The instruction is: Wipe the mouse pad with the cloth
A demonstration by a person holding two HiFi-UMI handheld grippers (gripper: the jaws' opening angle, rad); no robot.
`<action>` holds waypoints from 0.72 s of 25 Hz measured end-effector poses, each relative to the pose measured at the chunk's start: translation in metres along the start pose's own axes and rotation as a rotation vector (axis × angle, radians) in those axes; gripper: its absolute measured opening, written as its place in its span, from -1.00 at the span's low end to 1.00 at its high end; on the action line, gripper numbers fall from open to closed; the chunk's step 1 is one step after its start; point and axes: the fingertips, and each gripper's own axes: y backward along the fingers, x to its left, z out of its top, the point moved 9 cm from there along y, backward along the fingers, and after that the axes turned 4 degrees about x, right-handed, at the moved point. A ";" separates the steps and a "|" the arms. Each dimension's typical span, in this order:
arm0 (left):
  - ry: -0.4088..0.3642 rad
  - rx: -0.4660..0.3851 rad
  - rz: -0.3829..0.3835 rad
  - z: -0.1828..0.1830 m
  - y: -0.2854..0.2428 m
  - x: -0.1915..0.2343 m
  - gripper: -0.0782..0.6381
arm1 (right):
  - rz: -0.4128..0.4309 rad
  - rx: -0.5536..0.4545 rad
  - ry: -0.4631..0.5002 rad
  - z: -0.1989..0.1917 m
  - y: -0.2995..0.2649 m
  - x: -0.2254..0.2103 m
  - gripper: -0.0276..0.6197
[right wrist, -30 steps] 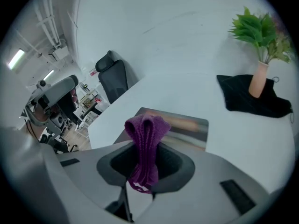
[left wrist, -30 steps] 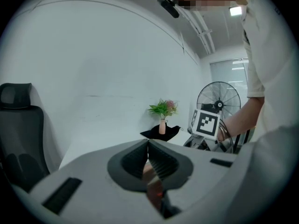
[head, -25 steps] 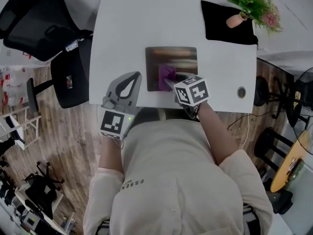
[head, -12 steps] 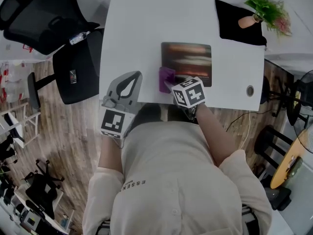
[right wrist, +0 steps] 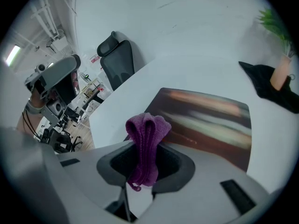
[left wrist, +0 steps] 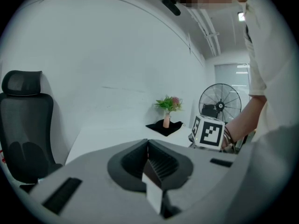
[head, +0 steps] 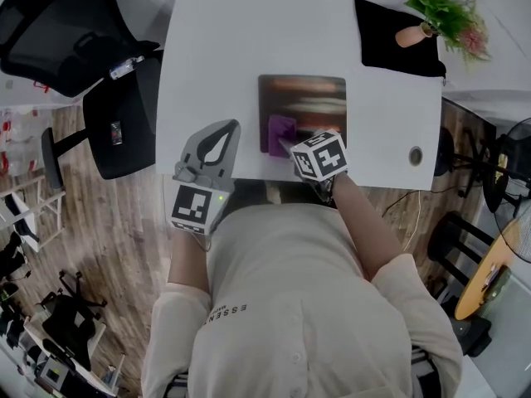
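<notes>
**Right gripper holds the cloth at the pad's near corner**

On the white rectangular table [head: 216, 40], the dark rectangular mouse pad [head: 311, 98] lies just ahead of the right gripper [right wrist: 145, 160], spreading to its right. That gripper's jaws are clamped on the folded purple terry cloth [right wrist: 145, 134]. The left gripper [left wrist: 149, 167], jaws together on nothing, hangs off to its left, clear of the pad. To wipe well, press the cloth's bunched end flat and run overlapping strokes forward and rightward, with the left gripper perhaps steadying the pad. The person's beige shirt [head: 274, 305] reads "ESSEN"; the pad's print is unreadable.

Mouse pad [head: 311, 106] print blurred, near edge behind right tongs [head: 289, 142]
</notes>
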 end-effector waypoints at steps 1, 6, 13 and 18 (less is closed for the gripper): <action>-0.004 0.000 0.000 0.001 -0.004 -0.003 -0.78 | -0.001 0.001 -0.004 -0.002 0.003 -0.006 -0.58; -0.012 0.009 -0.015 0.005 -0.024 -0.023 -0.77 | -0.011 -0.007 -0.023 -0.016 0.019 -0.031 -0.58; -0.030 0.005 -0.029 0.015 -0.050 -0.055 -0.78 | -0.036 -0.017 -0.056 -0.042 0.046 -0.071 -0.58; -0.027 0.004 -0.020 0.017 -0.065 -0.075 -0.77 | -0.048 -0.029 -0.080 -0.058 0.062 -0.097 -0.58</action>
